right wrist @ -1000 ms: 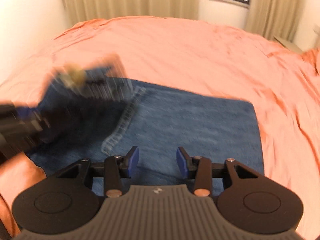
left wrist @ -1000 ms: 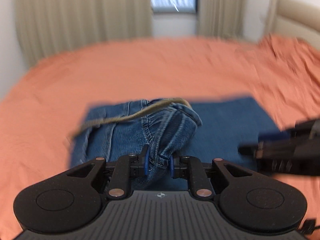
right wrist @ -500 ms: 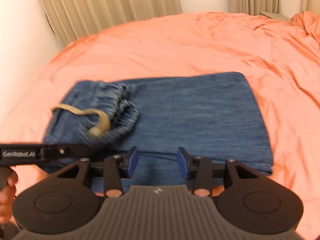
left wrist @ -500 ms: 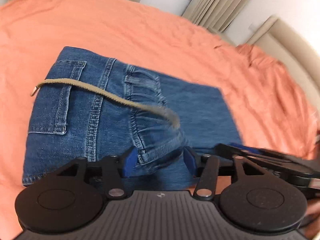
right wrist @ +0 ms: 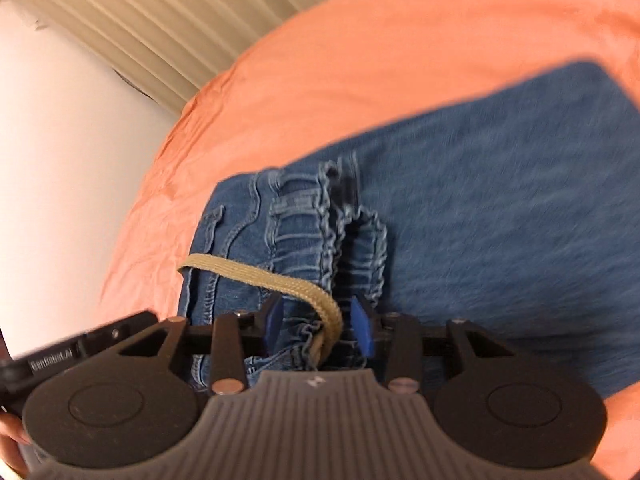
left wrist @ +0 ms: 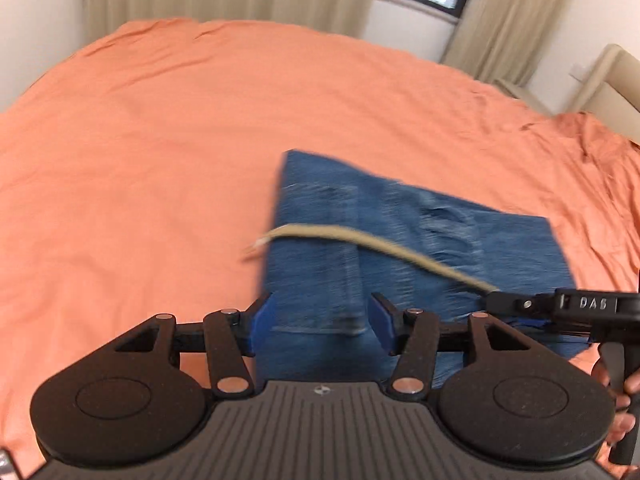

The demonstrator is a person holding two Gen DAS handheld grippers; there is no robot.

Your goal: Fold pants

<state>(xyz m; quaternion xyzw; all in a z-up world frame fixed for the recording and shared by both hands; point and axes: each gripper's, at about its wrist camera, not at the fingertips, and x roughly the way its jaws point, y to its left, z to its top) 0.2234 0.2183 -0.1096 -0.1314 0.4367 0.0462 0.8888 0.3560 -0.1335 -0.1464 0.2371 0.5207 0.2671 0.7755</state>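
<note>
Denim: jeans point(left wrist: 420, 248) folded flat on the bedsheet point(left wrist: 140, 160), motion-blurred in both views.
Left gripper point(left wrist: 320, 324): fingers wide apart, nothing between them; both blue pads clear of the cloth.
Left pad point(left wrist: 262, 326): over the jeans' left edge, sheet just outside it.
Between left fingers: a folded denim edge with a seam line, lying flat below the pads.
Right pad of left gripper point(left wrist: 382, 326): over denim.
Cord point(left wrist: 360, 240): tan flat drawstring, runs from its free end just past the jeans' left edge, ahead of the left fingers, across to the right gripper's tip at the right of that view.
Right gripper point(right wrist: 318, 322): fingers part open, with a bunched elastic waistband point(right wrist: 320, 248) and the cord passing through the gap.
Grip: cannot tell whether the pads actually pinch the cloth or cord; a gap shows on each side of the cord.
Ahead of right fingers: waistband gathers and a pocket seam; plain denim panel spreads to the right.
Left of right fingers: left gripper body, sheet, curtain point(right wrist: 160, 20) beyond.
</note>
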